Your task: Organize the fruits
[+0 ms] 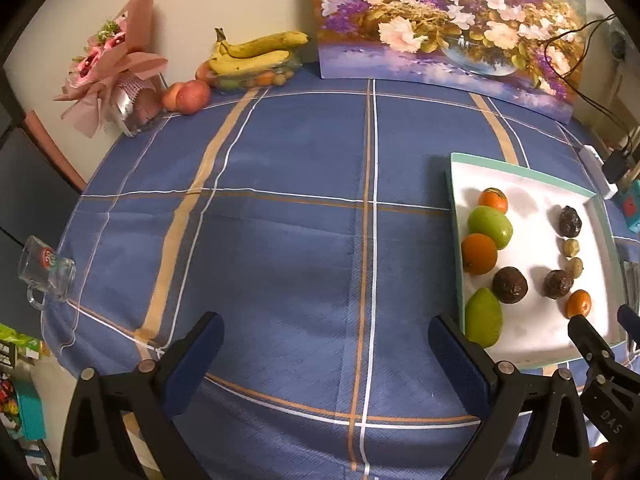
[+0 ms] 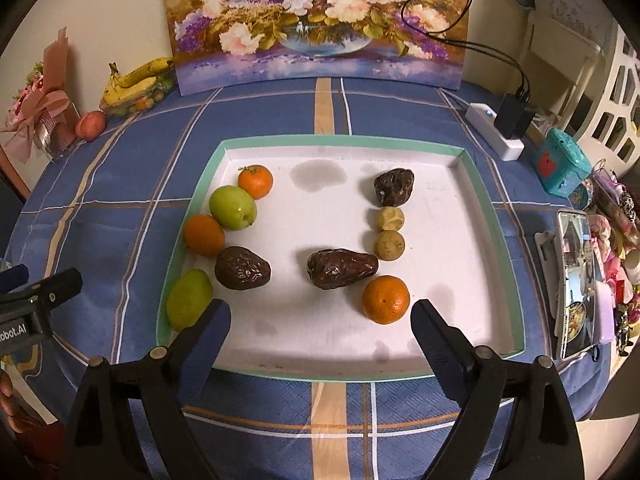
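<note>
At one o'clock, just beyond the wide-open, empty right gripper (image 2: 320, 332), an orange (image 2: 385, 299) is seen; the left gripper (image 1: 326, 344) is also spread empty.

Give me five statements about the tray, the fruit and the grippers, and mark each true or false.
1. The tray holds three oranges. True.
2. The right gripper grips an orange. False: it is open, holding nothing.
3. Bananas lie in the tray. False: they lie near the wall, beside the painting.
4. Two small yellowish fruits sit between a dark fruit and the orange. True.
5. The left gripper is over bare tablecloth. True.
</note>
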Motion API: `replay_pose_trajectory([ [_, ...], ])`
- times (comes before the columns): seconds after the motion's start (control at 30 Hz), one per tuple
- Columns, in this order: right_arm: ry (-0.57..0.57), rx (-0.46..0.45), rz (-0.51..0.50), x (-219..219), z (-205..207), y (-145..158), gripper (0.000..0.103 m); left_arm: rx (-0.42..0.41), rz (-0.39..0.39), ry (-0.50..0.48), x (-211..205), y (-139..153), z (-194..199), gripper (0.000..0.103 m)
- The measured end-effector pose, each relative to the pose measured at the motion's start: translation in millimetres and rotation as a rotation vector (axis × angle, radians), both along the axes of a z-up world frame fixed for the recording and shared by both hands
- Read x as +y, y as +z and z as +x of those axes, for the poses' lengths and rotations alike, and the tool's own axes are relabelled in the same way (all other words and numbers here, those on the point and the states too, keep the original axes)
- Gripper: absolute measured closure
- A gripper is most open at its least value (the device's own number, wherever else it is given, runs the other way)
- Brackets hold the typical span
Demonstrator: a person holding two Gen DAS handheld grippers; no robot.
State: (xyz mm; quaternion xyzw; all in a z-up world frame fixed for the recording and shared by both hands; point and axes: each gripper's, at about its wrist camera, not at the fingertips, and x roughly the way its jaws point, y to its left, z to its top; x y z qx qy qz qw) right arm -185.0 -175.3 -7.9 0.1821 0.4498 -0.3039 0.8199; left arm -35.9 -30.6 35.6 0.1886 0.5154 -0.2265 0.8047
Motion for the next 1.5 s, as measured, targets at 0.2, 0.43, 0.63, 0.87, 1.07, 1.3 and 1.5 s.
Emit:
replay_pose_trajectory([
  [0.2, 0.006, -0.017, -0.018, 3, -1, 5, 0.011, -0.013, 0.037, 0.015, 4, 2, 0, 0.0],
  [0.43, 0.001, -0.019, -0.021, 3, -1, 6, 0.011, 0.003, 0.058, 0.001, 3, -2, 0, 0.0],
  [0.63, -0.002, -0.018, -0.018, 2, -2, 5, 0.011, 0.008, 0.071, -0.019, 2, -4, -2, 0.0],
  [0.87, -0.003, -0.013, -0.012, 1, -2, 3, 0.011, 0.017, 0.095, -0.021, 1, -8, -3, 0.0],
  [1.07, -0.008, -0.011, -0.006, -1, -2, 2, 0.011, 0.02, 0.108, -0.032, -1, -10, -3, 0.0],
  [1.3, -0.005, -0.005, -0.002, -1, -1, 0, 0.011, 0.025, 0.112, -0.028, -1, -11, -2, 0.0],
  [1.5, -0.002, 0.0, 0.001, -1, 0, -1, 0.011, 0.026, 0.114, -0.027, 0, -12, -1, 0.0],
])
